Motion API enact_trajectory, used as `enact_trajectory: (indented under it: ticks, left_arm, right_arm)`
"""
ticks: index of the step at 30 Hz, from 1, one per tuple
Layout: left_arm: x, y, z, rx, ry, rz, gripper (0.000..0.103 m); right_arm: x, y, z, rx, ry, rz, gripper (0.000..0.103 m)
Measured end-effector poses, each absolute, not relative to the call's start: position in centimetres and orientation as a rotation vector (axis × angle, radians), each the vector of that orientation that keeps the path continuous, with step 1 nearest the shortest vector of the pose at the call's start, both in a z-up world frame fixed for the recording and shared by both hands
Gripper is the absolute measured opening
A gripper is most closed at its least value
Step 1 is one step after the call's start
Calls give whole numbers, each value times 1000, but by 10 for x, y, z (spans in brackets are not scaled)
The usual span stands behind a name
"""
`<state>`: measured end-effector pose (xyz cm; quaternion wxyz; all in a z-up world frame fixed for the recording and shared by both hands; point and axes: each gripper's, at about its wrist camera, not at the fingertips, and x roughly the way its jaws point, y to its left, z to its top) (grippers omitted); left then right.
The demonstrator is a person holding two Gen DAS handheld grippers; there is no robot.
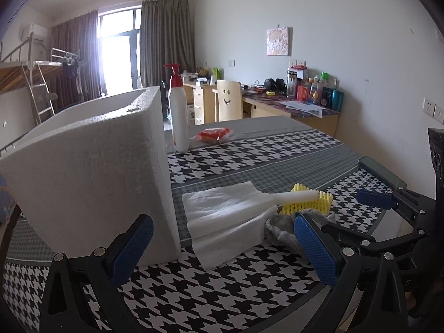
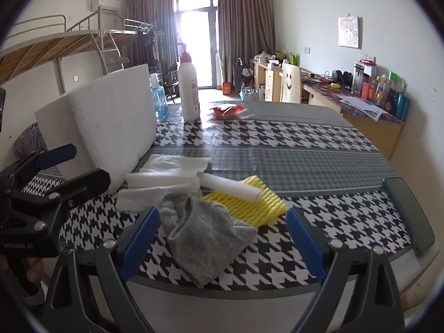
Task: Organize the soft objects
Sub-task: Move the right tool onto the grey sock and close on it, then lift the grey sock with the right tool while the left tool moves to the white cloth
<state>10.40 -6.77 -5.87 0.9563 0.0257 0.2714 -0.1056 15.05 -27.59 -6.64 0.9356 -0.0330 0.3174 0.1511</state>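
Right hand-held gripper (image 2: 223, 244): jaws spread wide, nothing pinched, blue pads either side of the grey sock (image 2: 205, 236) without touching it. Left hand-held gripper (image 1: 219, 245): jaws likewise spread, empty, poised over the near edge of the desk (image 1: 277, 149) between foam box and tissue.

Grey sock: crumpled, lying at the near edge of the desk, overlapping the near-left corner of the yellow foam net (image 2: 258, 205).

Yellow foam net: flat on the houndstooth cloth, just beyond the sock, right of the tissue.

White foam tube (image 2: 231, 187): lying slantwise across the yellow net, one end reaching the tissue.

White tissue sheets (image 1: 224, 216): layered, flat, just beside the foam box, left of the net.

White foam box (image 1: 88, 172): upright at the left of the desk, open top.

White pump bottle (image 1: 177, 111), red pump head: standing beyond the box, far side.

Blue-tinted clear bottle (image 2: 158, 100): behind the box, left of the pump bottle.

Red packet (image 1: 213, 134): far side, right of the pump bottle.

Dark phone-like slab (image 2: 410, 216): right edge of the desk.
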Motion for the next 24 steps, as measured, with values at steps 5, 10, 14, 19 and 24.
enact_trajectory:
  ticks: [5,10,14,19,24]
  left_arm:
    - [105,-68,-61,46,564,-215,102]
    - [106,-67,-66,47,577,-215,102]
    - [107,-70,-68,48,586,-226,102]
    - [107,-74,-70,60,591,-238,102]
    - [106,-77,-71,68,593,-247,102]
  right_arm:
    - [152,-272,-76,-61,686,342,81]
    - [151,-265,-85,-82,719,372,72]
    - [153,-263,-92,-84,751,390,61]
    - [152,-263,-99,-105,774,385,53]
    - [149,-264,-105,-135,778,372,41]
